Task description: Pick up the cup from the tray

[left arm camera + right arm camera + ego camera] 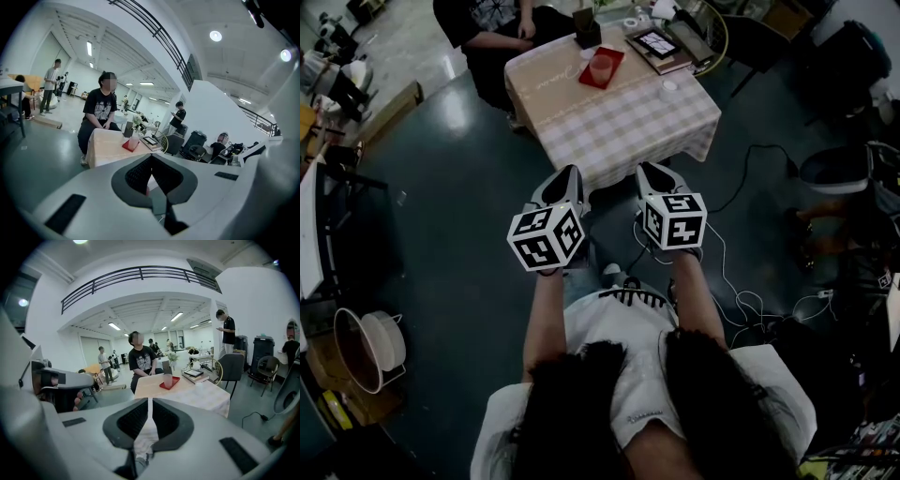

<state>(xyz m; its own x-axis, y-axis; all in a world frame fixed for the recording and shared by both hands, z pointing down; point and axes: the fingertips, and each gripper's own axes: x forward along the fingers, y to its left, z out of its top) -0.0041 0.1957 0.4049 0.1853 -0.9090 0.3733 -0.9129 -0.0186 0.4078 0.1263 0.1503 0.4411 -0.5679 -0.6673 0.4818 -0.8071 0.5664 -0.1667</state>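
Left gripper (pixel 566 180) and right gripper (pixel 655 175) closed, empty, well short of table (pixel 628 127). Approach, spread right jaws, straddle cup (pixel 602 67) on far tray (pixel 613 57).

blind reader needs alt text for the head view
The left gripper and right gripper, both shut and empty, hover over the floor short of a checked table. On it a pink cup stands on a red tray; a person sits behind.

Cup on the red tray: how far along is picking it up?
Nothing looks done: the pink cup stands on its red tray on the checked table. In hand: the left gripper and right gripper are short of the table, jaws shut and empty. Still to do: reach, open, grip, lift.
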